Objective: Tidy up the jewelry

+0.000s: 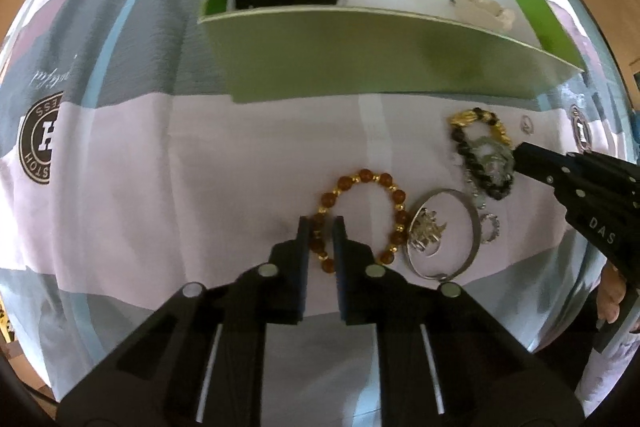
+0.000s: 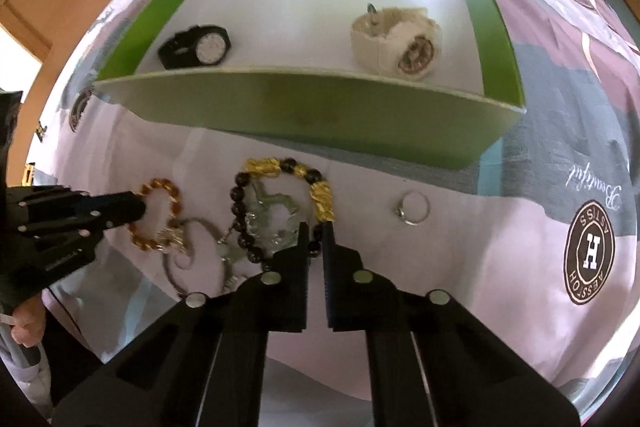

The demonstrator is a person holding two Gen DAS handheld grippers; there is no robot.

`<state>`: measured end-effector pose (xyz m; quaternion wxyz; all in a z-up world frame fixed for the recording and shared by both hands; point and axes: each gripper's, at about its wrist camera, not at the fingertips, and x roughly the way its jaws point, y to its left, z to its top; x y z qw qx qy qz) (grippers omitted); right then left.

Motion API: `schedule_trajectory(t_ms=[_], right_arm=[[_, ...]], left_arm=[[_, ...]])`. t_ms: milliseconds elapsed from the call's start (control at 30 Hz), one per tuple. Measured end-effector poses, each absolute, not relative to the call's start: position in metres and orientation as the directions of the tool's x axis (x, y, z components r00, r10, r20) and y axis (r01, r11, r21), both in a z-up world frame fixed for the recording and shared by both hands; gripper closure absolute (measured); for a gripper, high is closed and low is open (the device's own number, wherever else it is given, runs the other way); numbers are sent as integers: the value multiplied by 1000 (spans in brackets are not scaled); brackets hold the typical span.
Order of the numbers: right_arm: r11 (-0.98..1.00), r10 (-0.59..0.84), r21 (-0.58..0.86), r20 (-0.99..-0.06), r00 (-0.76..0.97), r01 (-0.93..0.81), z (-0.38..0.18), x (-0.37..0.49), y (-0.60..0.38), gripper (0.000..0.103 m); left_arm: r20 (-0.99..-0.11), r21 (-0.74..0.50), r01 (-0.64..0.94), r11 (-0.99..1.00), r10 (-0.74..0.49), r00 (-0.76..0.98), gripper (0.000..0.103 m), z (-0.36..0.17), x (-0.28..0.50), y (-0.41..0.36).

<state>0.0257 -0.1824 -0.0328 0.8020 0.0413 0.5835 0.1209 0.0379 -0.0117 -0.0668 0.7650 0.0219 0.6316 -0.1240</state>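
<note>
Left gripper (image 1: 320, 223) jaws clench the amber bead bracelet (image 1: 362, 217); right gripper (image 2: 316, 229) jaws grip the black-and-gold bracelet (image 2: 280, 207), near a "Beautiful"-printed bedsheet (image 2: 560, 131).

A round brown badge (image 2: 591, 251) sits at the right of the right wrist frame, printed on the bedsheet (image 2: 540, 99): a big white "H" in the middle, ring lettering upside down, "AESSTOH" as far as it reads. Just above it, upside-down script spells "Beautiful" (image 2: 595, 191). In the left wrist frame, the same badge (image 1: 41, 139) shows at left, partly readable. At right, "DAS" (image 1: 601, 231) stands on the right gripper's (image 1: 520, 157) black body.
</note>
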Motion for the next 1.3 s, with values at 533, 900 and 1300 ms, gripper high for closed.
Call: schedule_trajectory(t_ms=[533, 900, 1300], right_arm=[[936, 344, 296, -887, 309, -191, -22, 25, -175, 80], [943, 295, 223, -903, 313, -246, -40, 19, -151, 87], [948, 303, 244, -891, 337, -205, -29, 23, -168, 98]], left_arm=[[-960, -148, 183, 972, -186, 209, 95, -57, 40, -9], [-954, -156, 210, 965, -202, 220, 79, -50, 35, -6], [-939, -176, 342, 923, -262, 222, 58, -50, 14, -51]])
